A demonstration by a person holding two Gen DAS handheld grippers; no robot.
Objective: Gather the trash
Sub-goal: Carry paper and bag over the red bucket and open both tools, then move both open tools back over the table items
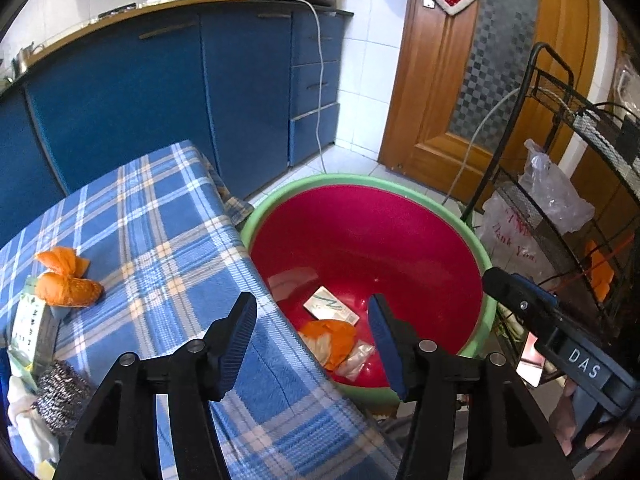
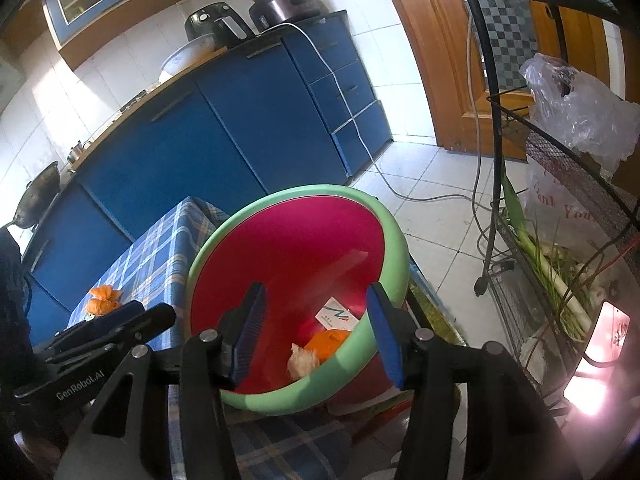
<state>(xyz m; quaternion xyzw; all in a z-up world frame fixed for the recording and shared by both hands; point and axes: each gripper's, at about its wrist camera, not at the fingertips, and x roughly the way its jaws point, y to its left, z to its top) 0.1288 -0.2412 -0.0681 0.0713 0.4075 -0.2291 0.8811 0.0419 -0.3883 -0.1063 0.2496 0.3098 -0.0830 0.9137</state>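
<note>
A red basin with a green rim point(image 1: 486, 264) point(image 2: 394, 232) stands beside the blue plaid table point(image 1: 168, 240). Inside lie a small carton point(image 1: 330, 306) point(image 2: 338, 318), orange peel point(image 1: 332, 338) point(image 2: 326, 342) and a clear wrapper point(image 1: 356, 360). On the table lie more orange peel point(image 1: 66, 284) point(image 2: 102, 300), a green and white packet point(image 1: 26, 328), a steel scourer point(image 1: 60, 392) and a white cloth point(image 1: 24, 420). My left gripper point(image 1: 312, 344) is open and empty over the table edge and basin. My right gripper point(image 2: 316, 332) is open and empty above the basin's near rim.
Blue kitchen cabinets point(image 1: 160, 92) stand behind the table. A black wire rack point(image 1: 560, 200) with plastic bags point(image 2: 576, 112) and green onions point(image 2: 560, 280) stands right of the basin. A white cable point(image 2: 360, 128) runs over the tiled floor. A wooden door point(image 1: 440, 80) is behind.
</note>
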